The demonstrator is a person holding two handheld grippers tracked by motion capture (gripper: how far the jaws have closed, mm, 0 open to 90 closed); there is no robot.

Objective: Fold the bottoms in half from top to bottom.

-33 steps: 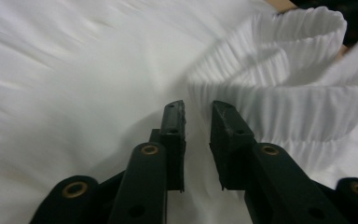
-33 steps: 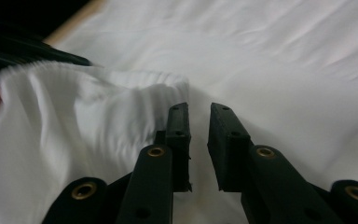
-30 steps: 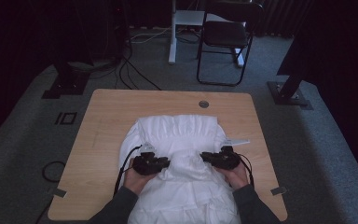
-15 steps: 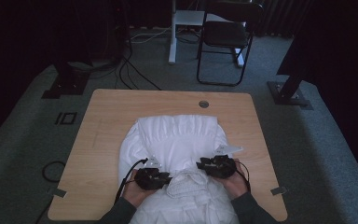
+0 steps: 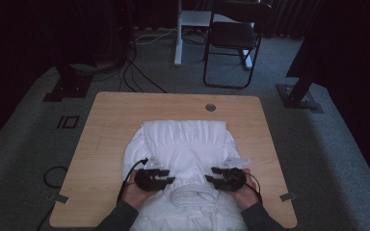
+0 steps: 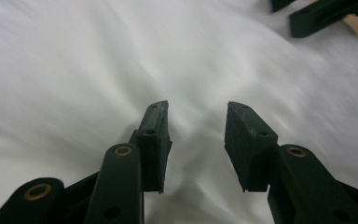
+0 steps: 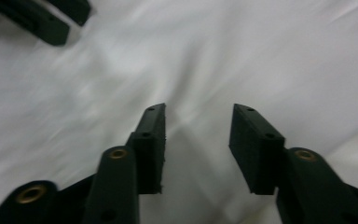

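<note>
A white garment (image 5: 183,144) lies spread on the wooden table (image 5: 106,125), with a bunched ribbed fold (image 5: 192,195) near the front edge. My left gripper (image 5: 170,179) and right gripper (image 5: 209,178) rest on the cloth either side of that fold, pointing at each other. In the left gripper view the left gripper (image 6: 198,109) stands open over white fabric, nothing between its pads; its jaws have just been opening. The right gripper (image 7: 199,112) is likewise open over the cloth, its jaws having just been opening too. Each view catches the other gripper's black jaws in a top corner.
A round cable hole (image 5: 210,107) sits near the table's far edge. Bare wood runs along the left, right and far sides. Behind the table stand a black chair (image 5: 233,38) and a white post (image 5: 178,33); cables (image 5: 135,72) trail on the carpet.
Both hands drew a little toward the near edge with the cloth. A bunched fold now lies between them, and both pairs of jaws have opened off the fabric.
</note>
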